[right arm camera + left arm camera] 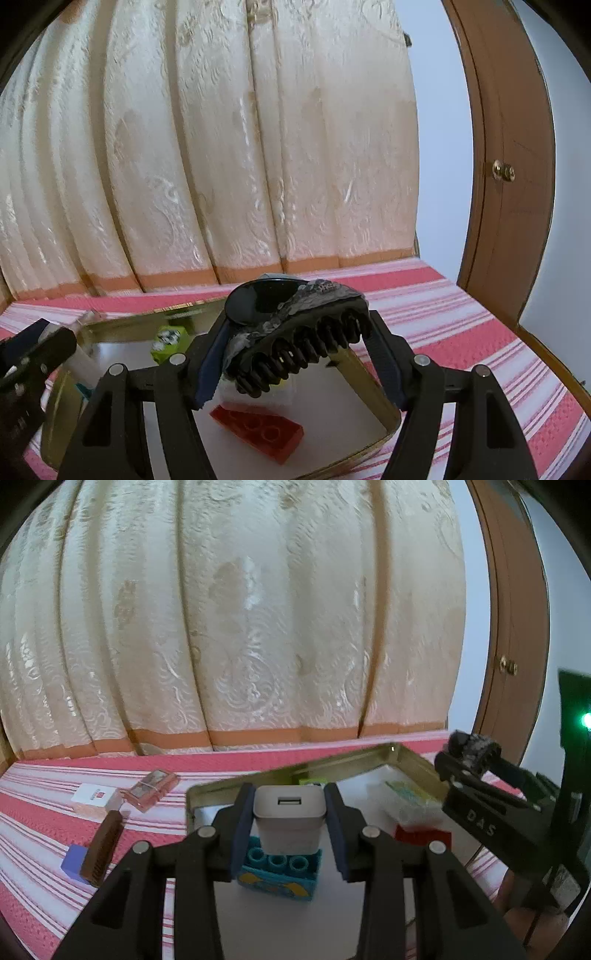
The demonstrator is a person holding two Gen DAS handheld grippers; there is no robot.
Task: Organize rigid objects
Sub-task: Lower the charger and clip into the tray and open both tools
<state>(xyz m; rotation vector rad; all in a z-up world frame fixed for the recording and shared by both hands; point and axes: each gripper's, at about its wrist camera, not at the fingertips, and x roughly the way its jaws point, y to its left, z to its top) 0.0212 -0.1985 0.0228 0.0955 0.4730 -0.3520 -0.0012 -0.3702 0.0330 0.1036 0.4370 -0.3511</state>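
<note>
Gold-rimmed tray (413,760) already holds several bricks, both grippers carry pieces over it, left fingers (334,823) clamping a white charger (288,819), right fingers (384,354) spread around a black hair claw (295,332); at nine o'clock on the bed (44,849), about five items wait.

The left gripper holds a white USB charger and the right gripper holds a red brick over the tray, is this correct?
Not quite. The left gripper does hold the white USB charger, but the right gripper holds a black hair claw clip; the right wrist view shows the red brick lying in the tray.
</note>
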